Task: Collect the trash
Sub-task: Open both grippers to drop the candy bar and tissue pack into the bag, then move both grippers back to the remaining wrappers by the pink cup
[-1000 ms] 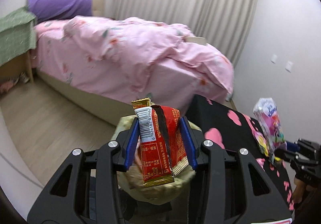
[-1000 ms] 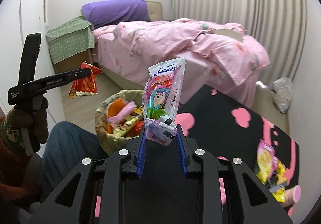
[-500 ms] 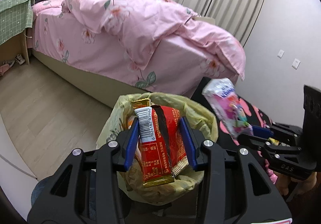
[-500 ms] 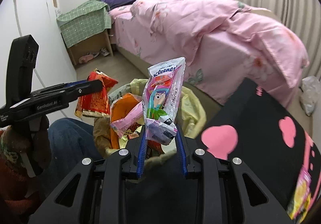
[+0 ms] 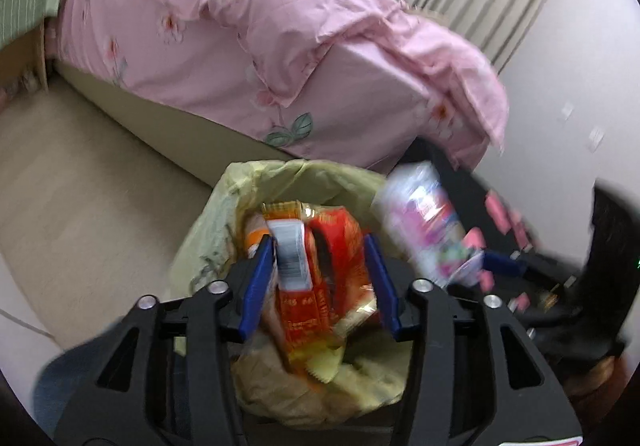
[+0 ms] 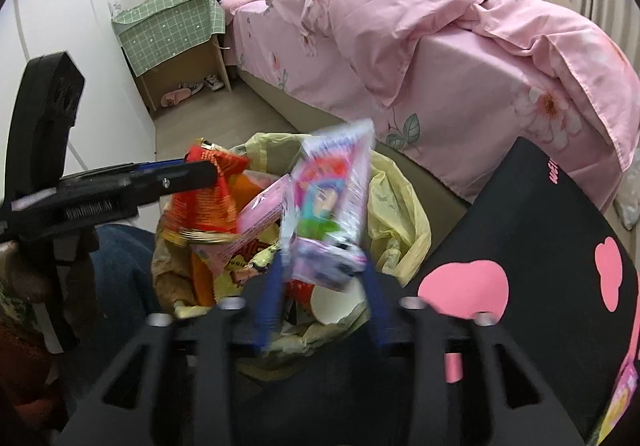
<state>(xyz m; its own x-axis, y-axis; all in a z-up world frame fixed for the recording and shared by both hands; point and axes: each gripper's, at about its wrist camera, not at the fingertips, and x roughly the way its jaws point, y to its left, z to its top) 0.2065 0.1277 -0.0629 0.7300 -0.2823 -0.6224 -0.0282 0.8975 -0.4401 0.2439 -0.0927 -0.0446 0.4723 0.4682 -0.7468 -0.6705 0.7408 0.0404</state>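
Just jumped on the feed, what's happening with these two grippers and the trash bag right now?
Both grippers are over the open yellow trash bag on the floor beside the bed. The left gripper has its fingers spread around a red snack wrapper, which looks loose between them. The right gripper is also spread, and the pink tissue pack appears to be dropping toward the bag, which already holds wrappers and a paper cup.

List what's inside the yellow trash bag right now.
In the yellow trash bag: a pink wrapper, orange and yellow snack packets, a torn white paper cup. Anything deeper is covered by those and by the tissue pack above.
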